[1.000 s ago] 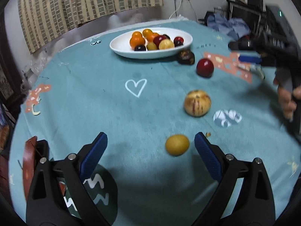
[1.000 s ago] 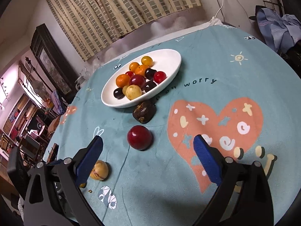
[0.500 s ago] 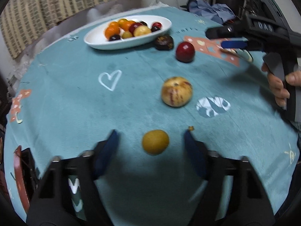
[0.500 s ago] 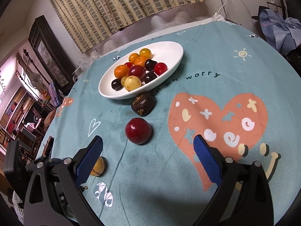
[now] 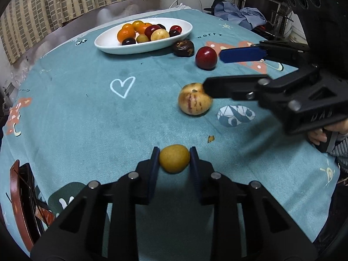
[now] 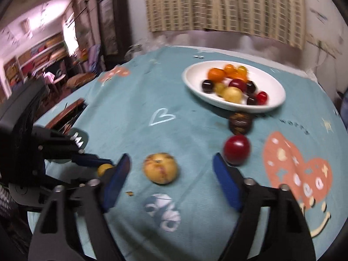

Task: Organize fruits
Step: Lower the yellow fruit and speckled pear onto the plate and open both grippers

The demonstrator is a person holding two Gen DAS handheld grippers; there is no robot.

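My left gripper [image 5: 174, 162] is shut on a small yellow fruit [image 5: 174, 158] that rests on the teal tablecloth; the fruit also shows in the right wrist view [image 6: 104, 168]. My right gripper [image 6: 171, 169] is open, its jaws on either side of a pale striped fruit [image 6: 160, 170], seen too in the left wrist view [image 5: 194, 101]. A red fruit [image 5: 206, 57] and a dark wrinkled fruit [image 5: 183, 47] lie beside a white oval plate [image 5: 108, 43] that holds several small fruits.
The round table's tablecloth [image 5: 87, 119] has heart and cartoon prints. A crumb [image 5: 211, 138] lies near the yellow fruit. A brown chair back [image 5: 19, 195] stands at the left table edge. Clothes and electronics [image 5: 241, 14] are behind the table.
My left gripper has closed its jaws onto the yellow fruit. My right gripper has swung left from the red fruit to straddle the pale striped fruit.
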